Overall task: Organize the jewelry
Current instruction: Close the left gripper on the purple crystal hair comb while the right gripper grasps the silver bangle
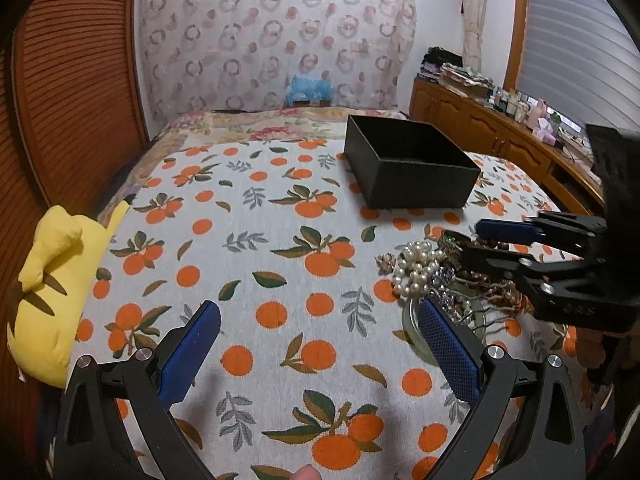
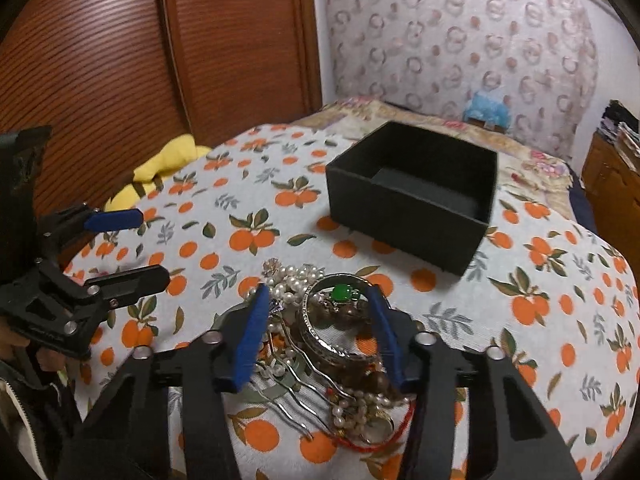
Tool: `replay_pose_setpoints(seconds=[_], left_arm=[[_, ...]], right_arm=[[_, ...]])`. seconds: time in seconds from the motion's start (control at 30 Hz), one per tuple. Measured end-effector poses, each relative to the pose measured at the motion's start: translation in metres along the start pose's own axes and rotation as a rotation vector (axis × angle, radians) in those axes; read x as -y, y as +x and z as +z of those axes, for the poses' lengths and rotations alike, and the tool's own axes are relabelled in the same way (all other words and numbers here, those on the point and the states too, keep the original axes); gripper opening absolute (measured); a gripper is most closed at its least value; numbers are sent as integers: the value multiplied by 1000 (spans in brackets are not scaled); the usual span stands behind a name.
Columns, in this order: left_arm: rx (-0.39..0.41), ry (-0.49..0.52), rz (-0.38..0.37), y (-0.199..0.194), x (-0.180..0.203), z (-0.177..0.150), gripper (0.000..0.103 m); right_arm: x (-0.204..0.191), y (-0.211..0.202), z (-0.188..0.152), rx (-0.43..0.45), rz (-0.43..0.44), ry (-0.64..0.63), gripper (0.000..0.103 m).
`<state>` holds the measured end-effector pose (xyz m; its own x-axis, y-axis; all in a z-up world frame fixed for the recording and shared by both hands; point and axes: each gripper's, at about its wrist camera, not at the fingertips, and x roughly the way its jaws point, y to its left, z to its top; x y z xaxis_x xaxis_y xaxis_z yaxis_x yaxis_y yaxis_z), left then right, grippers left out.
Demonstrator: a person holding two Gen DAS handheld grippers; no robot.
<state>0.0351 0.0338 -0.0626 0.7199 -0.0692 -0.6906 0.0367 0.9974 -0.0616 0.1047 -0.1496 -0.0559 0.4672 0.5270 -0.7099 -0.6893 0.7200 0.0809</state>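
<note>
- Right tongs (image 2: 320,320) are spread wide, straddling the jewelry pile (image 2: 320,344) with nothing gripped; a silver bangle (image 2: 332,336) lies between the pads, and a green-stone ring (image 2: 342,293) sits at its far edge.
- Left tongs (image 1: 320,344) are released too, empty, hovering over bare cloth at 9 o'clock of the pile.
- The pile lies on the bed (image 1: 280,240), on an orange-print cloth; the box (image 2: 412,196), open and apparently empty, stands at 1 o'clock of the pile in the right view, a little apart.
- Risk: the pieces are tangled. Pearls (image 1: 418,268), a hair comb (image 2: 296,392), a red cord (image 2: 384,436) and brown beads overlap, so closing on the bangle may drag neighbours along and scatter them.
- Risk: the bangle is hard and smooth; I judge it could slip or tip out of the pads if caught off-centre.
- Risk: the soft bedding gives, so pressing down may sink the pads and bury small items such as the ring.
- Around: a yellow plush (image 1: 60,280) at 9 o'clock on the bed edge, a wooden sideboard (image 1: 500,136) at 2 o'clock, both well apart.
- Nothing lies between the pile and the box; only the box's near wall has to be cleared.
</note>
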Motion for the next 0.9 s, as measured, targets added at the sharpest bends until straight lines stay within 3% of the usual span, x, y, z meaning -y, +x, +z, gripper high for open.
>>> replay_pose_setpoints(seconds=[0.13,0.23,0.33,0.63,0.7,0.77,0.9], left_arm=[[-14,1,-15,3,2,-2,95],[-20,5,-25,3,4,-4,95],[-26,7,-37,4,7,-5,95],[-35,43,-138,5,24,1,95],[-35,59,-167,6,30,4,88],[-54,77,-189,9,38,5,72],[-85,94,-228,17,49,7,51]], right_arm=[[-3,4,2,-15,13,-25,25],[-3,9,1,-43,13,-36,21],[-1,8,0,-44,36,-32,9],[2,-25,0,49,35,-23,6],[3,-35,1,71,23,-24,6],[5,-42,1,81,15,-27,6],[10,-54,-1,93,-10,-30,6]])
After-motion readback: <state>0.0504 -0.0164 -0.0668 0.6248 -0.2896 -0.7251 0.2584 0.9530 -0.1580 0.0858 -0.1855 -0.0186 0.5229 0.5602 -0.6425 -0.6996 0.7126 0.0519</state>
